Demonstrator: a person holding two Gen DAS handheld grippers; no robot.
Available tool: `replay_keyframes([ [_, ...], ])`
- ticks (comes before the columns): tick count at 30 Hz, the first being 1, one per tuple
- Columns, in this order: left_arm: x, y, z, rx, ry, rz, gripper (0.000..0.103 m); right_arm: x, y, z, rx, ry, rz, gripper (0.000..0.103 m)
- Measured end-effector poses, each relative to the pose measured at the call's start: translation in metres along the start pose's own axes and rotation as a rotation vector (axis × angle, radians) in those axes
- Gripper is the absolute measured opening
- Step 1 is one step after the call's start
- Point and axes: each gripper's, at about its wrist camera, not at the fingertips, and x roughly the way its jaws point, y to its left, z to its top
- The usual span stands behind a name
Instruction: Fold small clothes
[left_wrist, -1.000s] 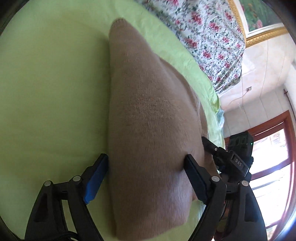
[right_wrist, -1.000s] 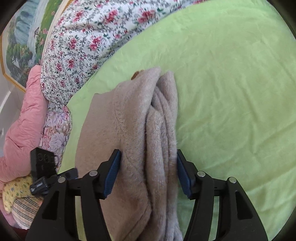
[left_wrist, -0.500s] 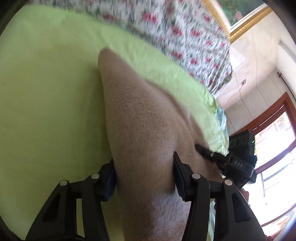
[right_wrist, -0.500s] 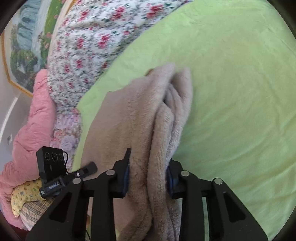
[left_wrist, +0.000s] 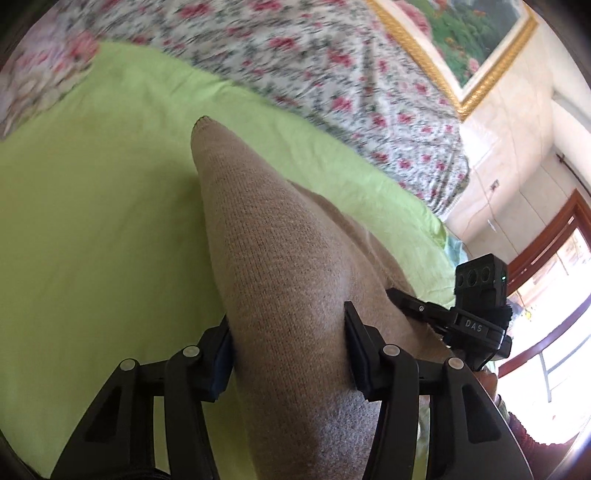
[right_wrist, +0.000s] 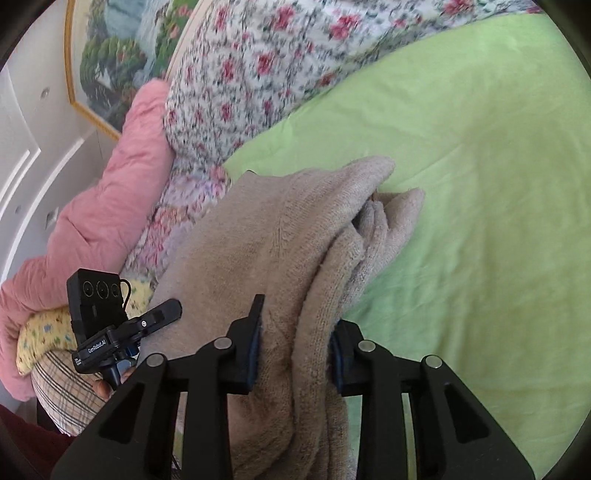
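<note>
Now both claws pinch the same beige knitted garment (left_wrist: 280, 280), which is lifted a little above the green bed sheet (left_wrist: 92, 240), with its far end hanging down toward the sheet near the flowered quilt (left_wrist: 332, 55). The left gripper (left_wrist: 288, 354) is closed on a thick, smooth fold of the knit, and its pads press on both sides of it. The right gripper (right_wrist: 295, 350) is closed on a bundle of several loose layers at the other end of the garment. I think the risk is mostly on the right side: the layers there are stacked unevenly, so an inner layer could slide out of the pinch and the fold would open. The knit is soft and stretchy, so if the two hands pull apart too much, it may deform or slip between the pads. The hanging far end could also drag on the sheet and curl under when the garment is laid down, giving a crooked fold. The pink blanket (right_wrist: 110, 206) lies well apart and should not disturb.
</note>
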Motion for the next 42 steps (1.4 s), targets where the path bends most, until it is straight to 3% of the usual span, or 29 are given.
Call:
replay_keyframes([
  [5, 0.013, 0.014, -0.02, 0.0, 0.048, 0.041, 0.055, 0.016, -0.006, -0.011, 0.006, 0.044, -0.048, 0.032],
  [9, 0.013, 0.013, -0.028, 0.021, 0.064, 0.063, 0.063, 0.014, -0.017, -0.014, 0.053, 0.058, -0.061, 0.041],
  [13, 0.002, 0.017, -0.023, -0.001, 0.067, 0.079, 0.067, 0.002, -0.017, -0.011, 0.072, 0.031, -0.101, 0.046],
  [20, -0.015, 0.022, -0.003, -0.025, 0.004, 0.184, 0.071, -0.02, -0.005, 0.016, 0.03, -0.079, -0.166, 0.048],
  [25, -0.007, 0.024, 0.009, -0.041, 0.0, 0.237, 0.071, 0.001, 0.001, 0.036, 0.018, -0.051, -0.192, 0.048],
  [29, 0.001, 0.021, 0.013, -0.029, 0.006, 0.267, 0.07, 0.02, -0.001, 0.042, 0.015, -0.025, -0.199, 0.042],
  [31, 0.004, 0.02, 0.015, -0.027, 0.014, 0.272, 0.07, 0.025, -0.004, 0.044, 0.025, -0.015, -0.218, 0.027],
  [32, 0.006, 0.019, 0.015, -0.026, 0.016, 0.274, 0.07, 0.025, -0.008, 0.046, 0.035, -0.017, -0.219, 0.013],
  [33, 0.007, 0.016, 0.016, -0.02, 0.017, 0.276, 0.069, 0.023, -0.009, 0.047, 0.039, -0.025, -0.211, 0.009],
  [38, 0.019, -0.001, 0.016, 0.044, 0.034, 0.286, 0.066, -0.002, -0.01, 0.059, 0.048, -0.113, -0.191, 0.008],
  [42, 0.026, -0.012, 0.011, 0.107, 0.037, 0.342, 0.066, 0.016, -0.029, 0.054, 0.087, -0.049, -0.254, 0.008],
])
